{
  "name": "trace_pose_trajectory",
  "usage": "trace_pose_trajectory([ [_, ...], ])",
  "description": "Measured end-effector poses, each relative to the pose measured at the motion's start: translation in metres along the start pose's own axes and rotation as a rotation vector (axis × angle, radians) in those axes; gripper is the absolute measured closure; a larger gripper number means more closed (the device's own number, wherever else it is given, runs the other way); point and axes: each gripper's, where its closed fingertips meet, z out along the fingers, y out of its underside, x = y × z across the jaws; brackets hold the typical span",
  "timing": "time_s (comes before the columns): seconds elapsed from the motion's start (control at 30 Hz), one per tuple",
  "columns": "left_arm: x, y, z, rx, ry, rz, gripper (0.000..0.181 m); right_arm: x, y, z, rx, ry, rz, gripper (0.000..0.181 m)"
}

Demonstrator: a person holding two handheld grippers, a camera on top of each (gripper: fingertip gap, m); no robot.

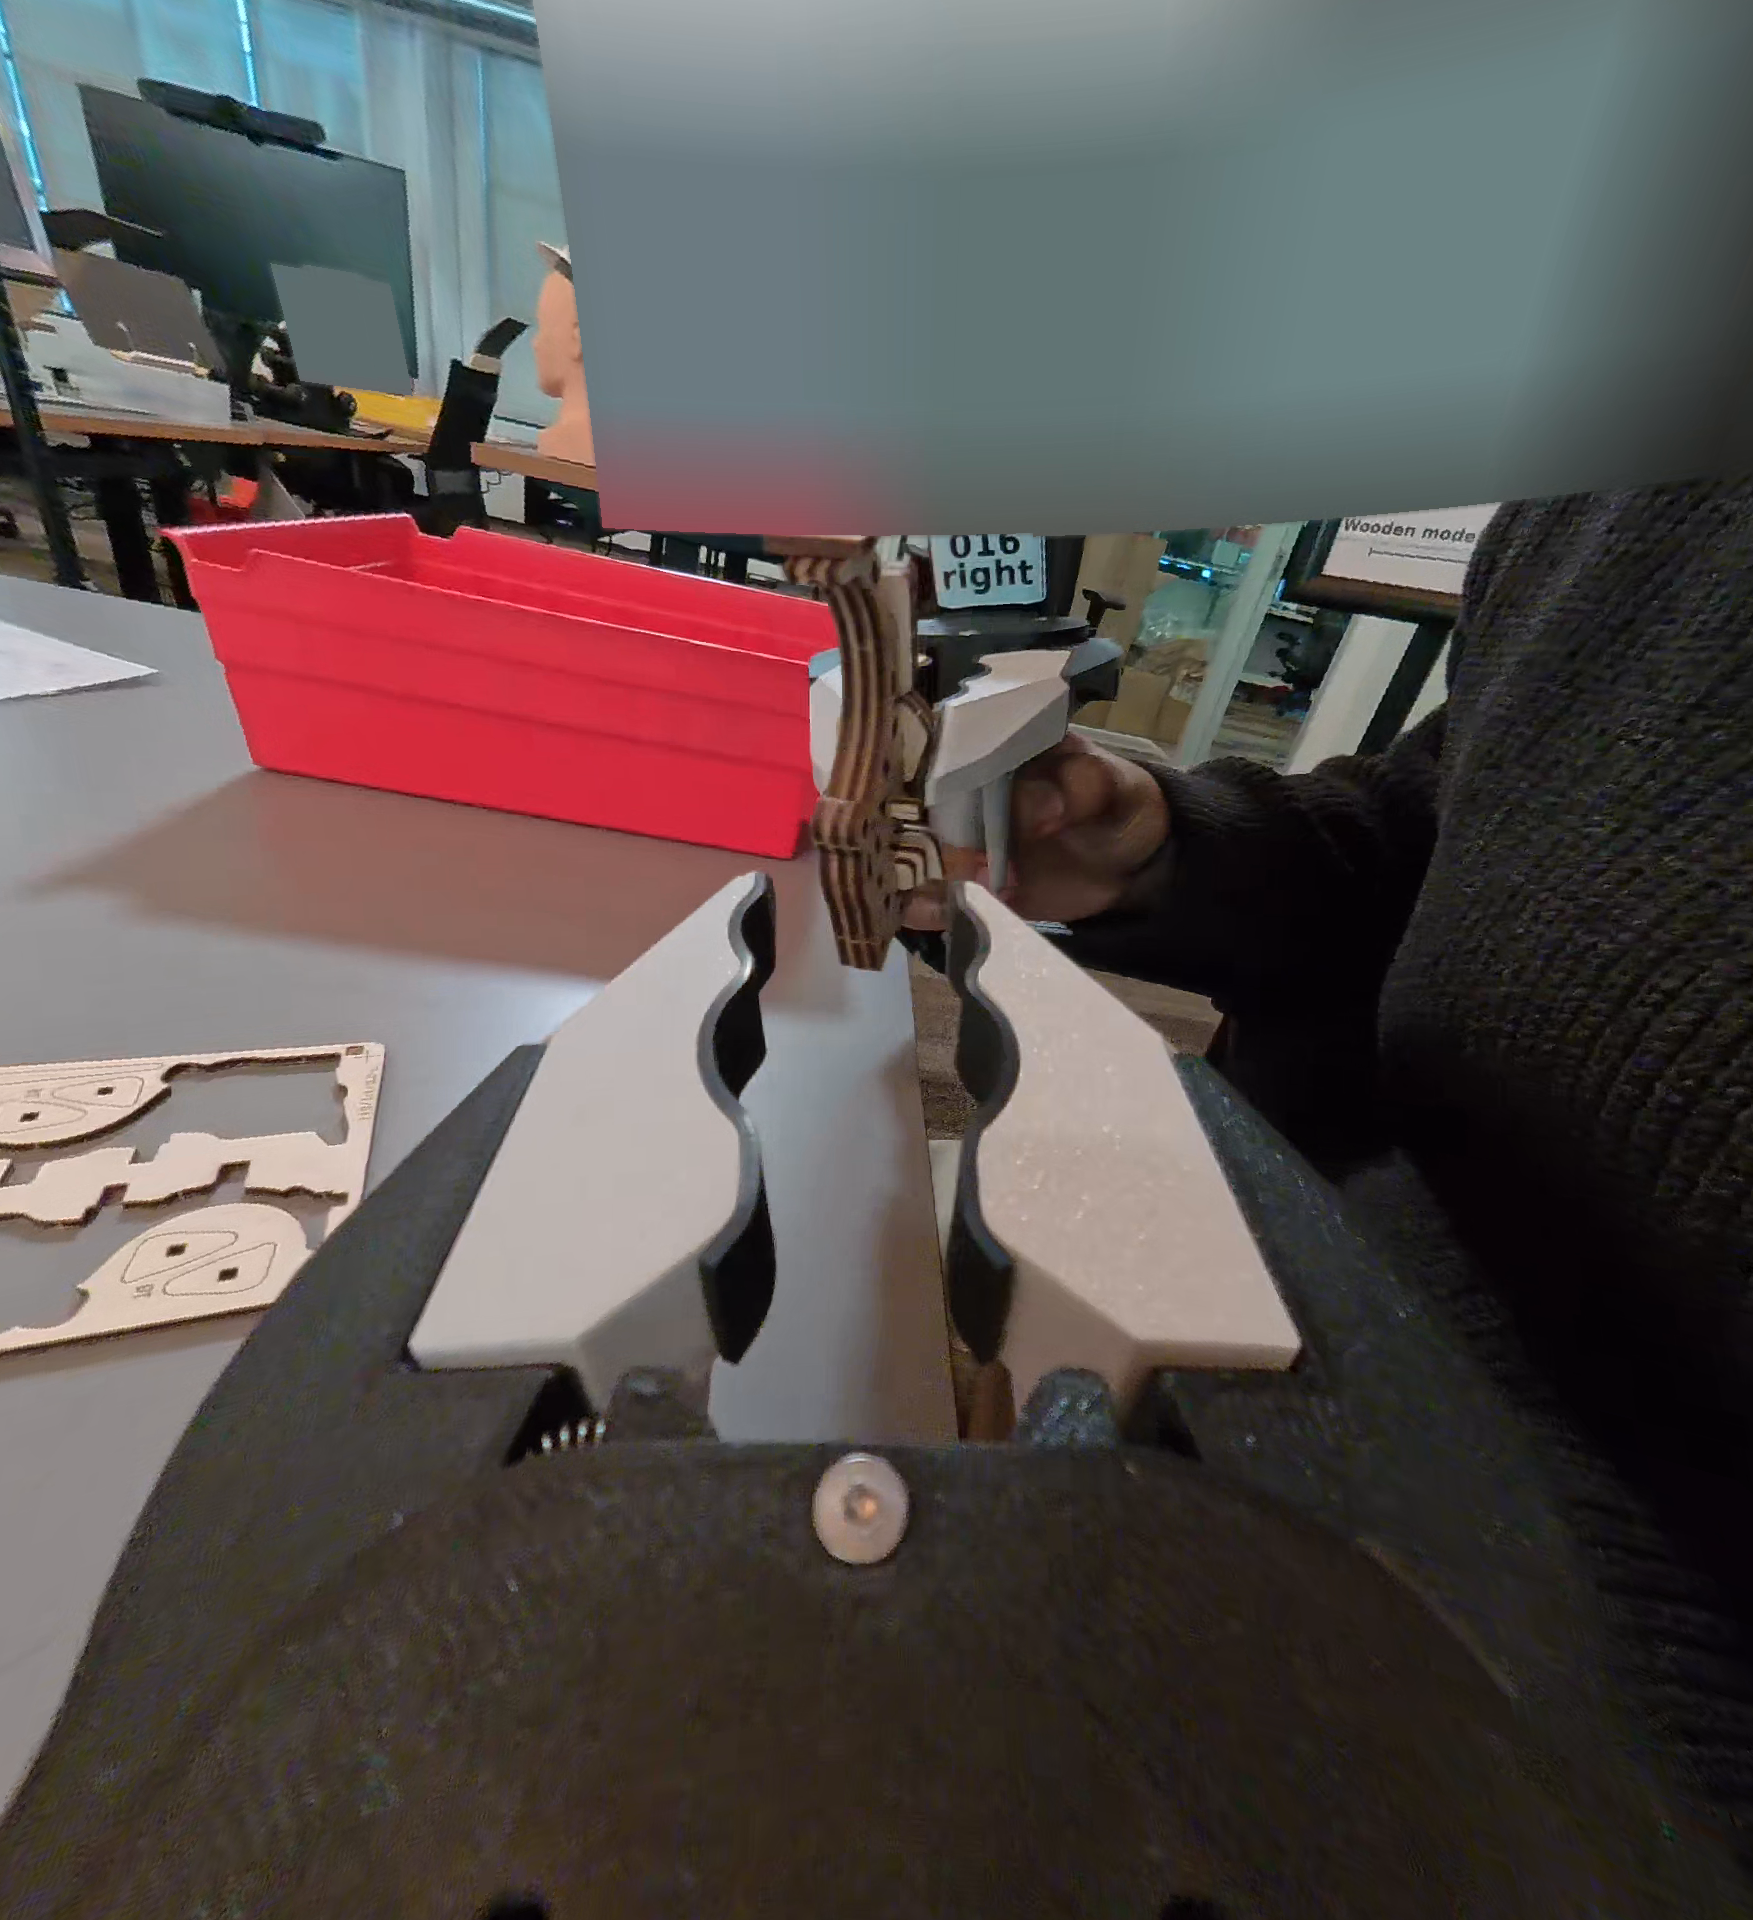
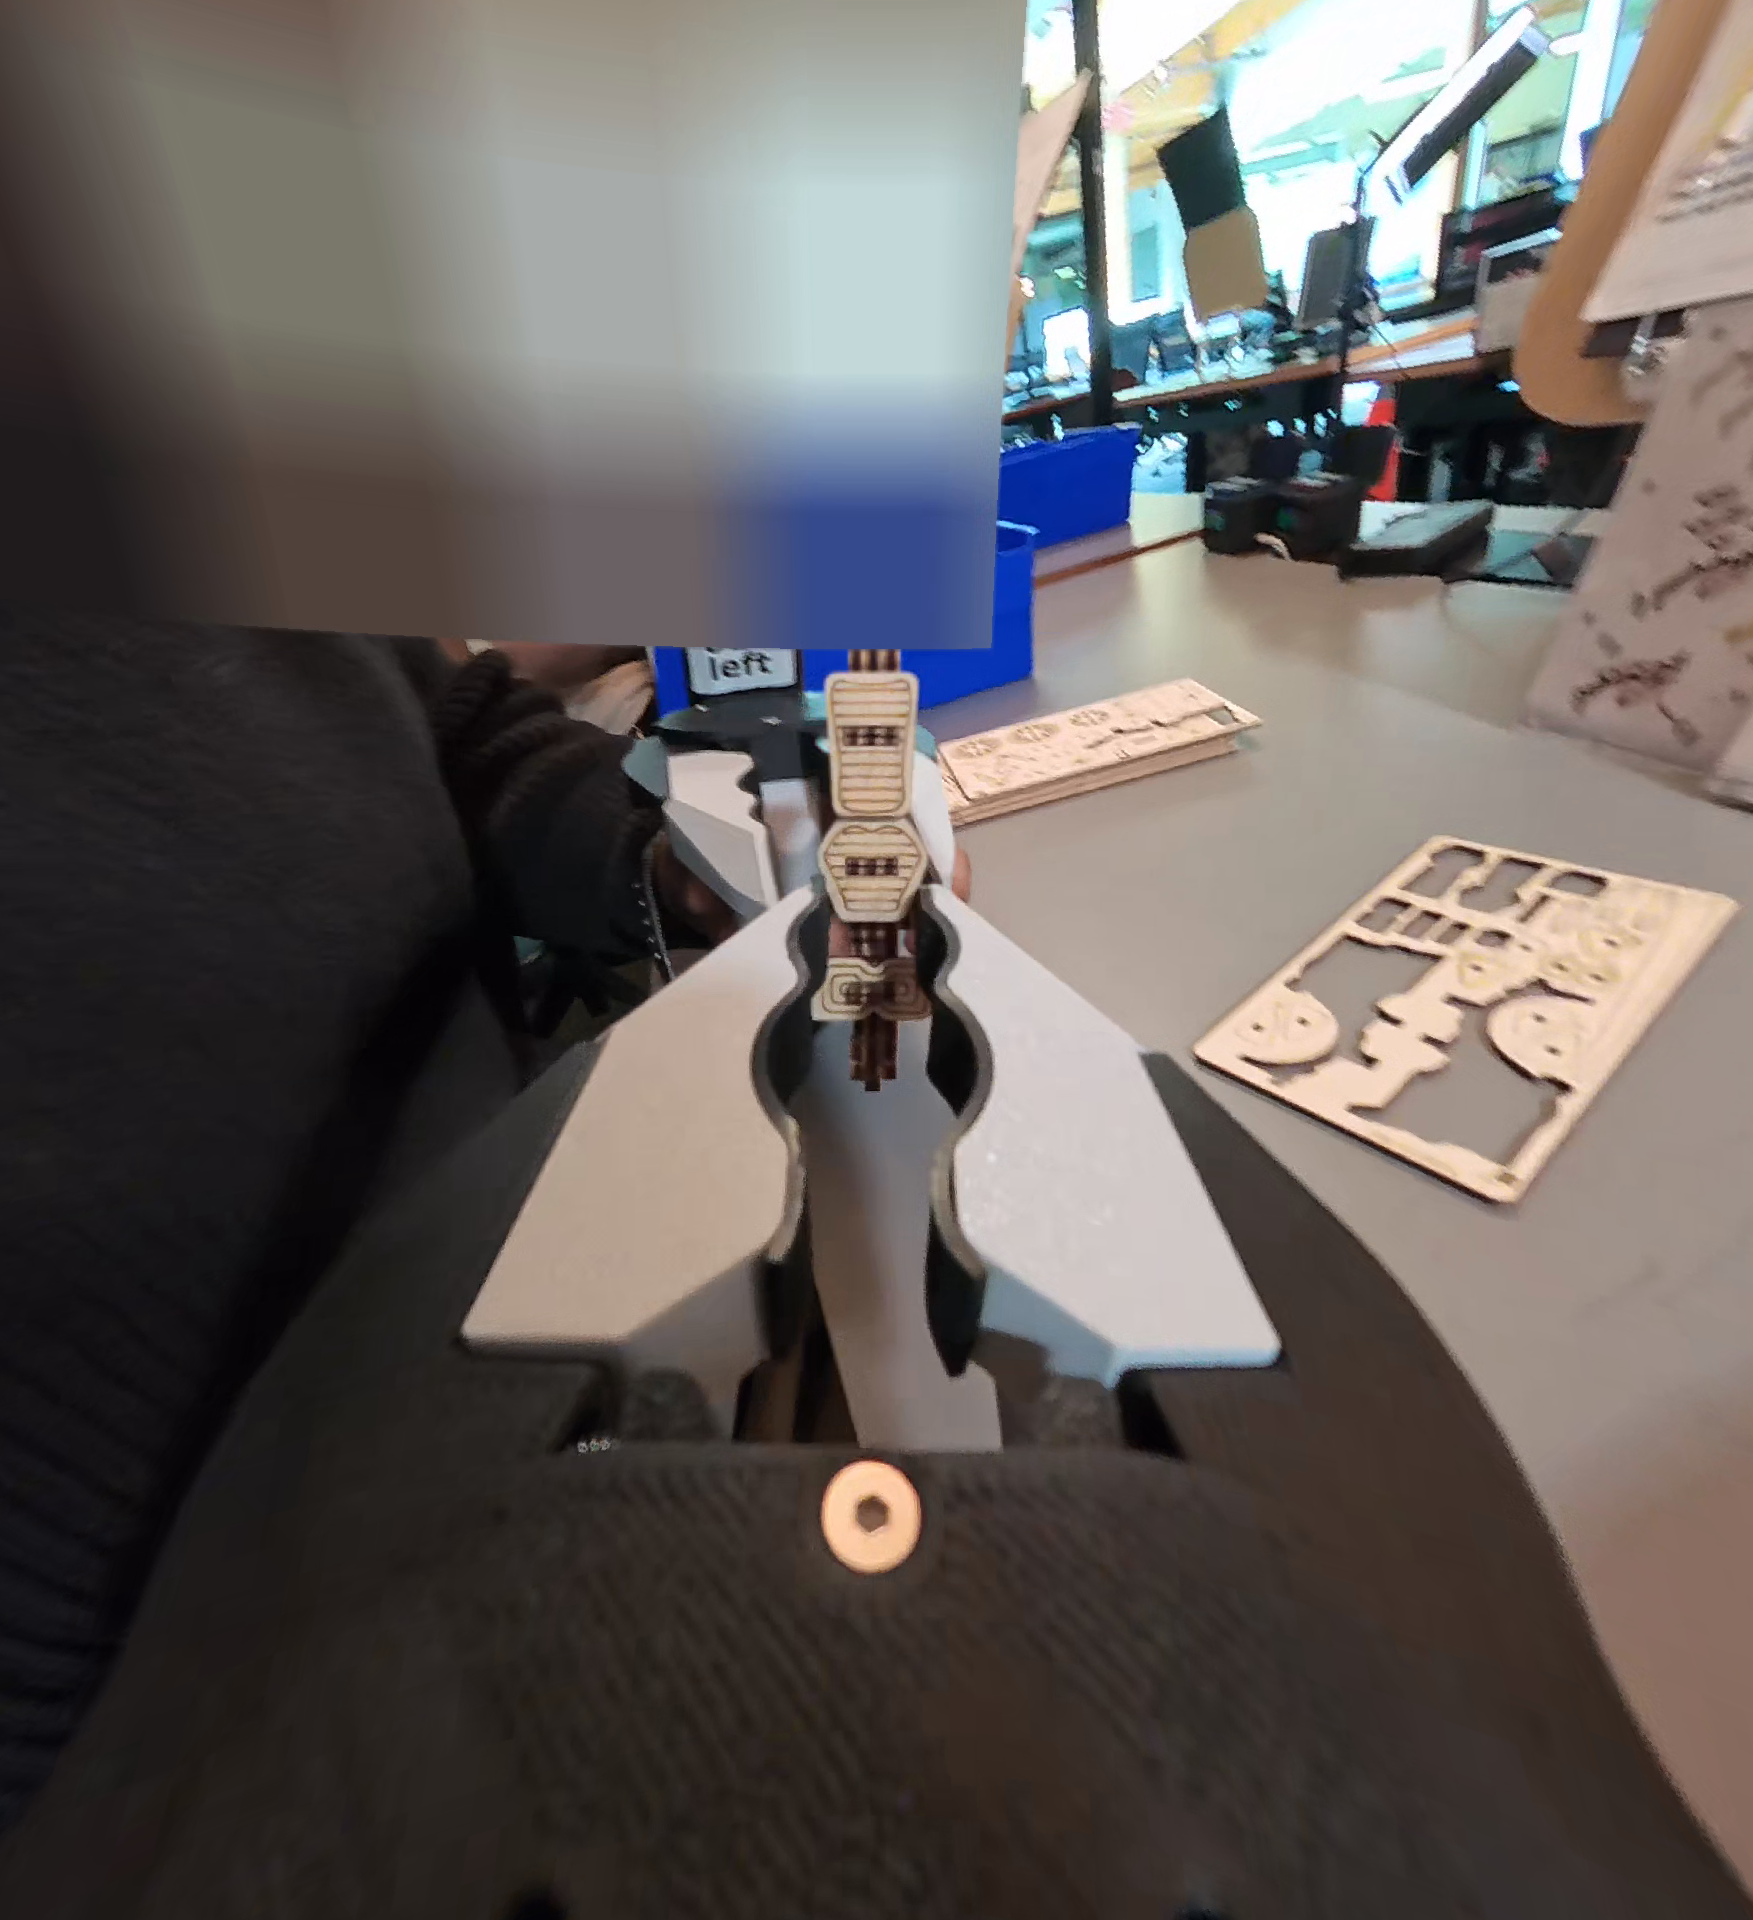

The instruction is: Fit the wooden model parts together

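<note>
The wooden model (image 2: 870,831) is a narrow upright stack of layered plywood pieces with pale engraved plates on its face. My right gripper (image 2: 870,914) is shut on its lower part and holds it above the grey table (image 2: 1215,935). In the left wrist view the model (image 1: 867,769) hangs just beyond my left gripper (image 1: 861,904), which is open and empty, its tips on either side of the model's lower end. The right gripper's grey finger (image 1: 997,727) shows beside the model. The left gripper (image 2: 737,821) shows behind the model in the right wrist view.
A red bin (image 1: 498,675) stands on the table behind the model. A plywood sheet with cut-outs (image 1: 124,1174) lies at the left; it also shows in the right wrist view (image 2: 1454,997). A stack of plywood sheets (image 2: 1090,748) and a blue bin (image 2: 1059,488) lie farther back. A person's dark sleeve (image 1: 1578,935) is close. Left and right tips are no more than a few centimetres apart.
</note>
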Motion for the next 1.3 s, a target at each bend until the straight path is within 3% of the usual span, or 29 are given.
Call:
trace_pose_trajectory([
  [0.23, -0.011, 0.003, 0.0, -0.025, -0.074, 0.003, 0.146, 0.006, 0.018, 0.004, -0.105, 0.043, 0.01, 0.166],
  [0.8, -0.019, 0.004, -0.001, -0.021, -0.074, -0.095, 0.147, 0.01, 0.023, 0.006, -0.122, 0.051, 0.025, 0.166],
  [1.3, -0.053, 0.013, -0.01, -0.01, -0.092, -0.437, 0.135, 0.03, 0.045, 0.007, -0.236, 0.108, 0.022, 0.166],
])
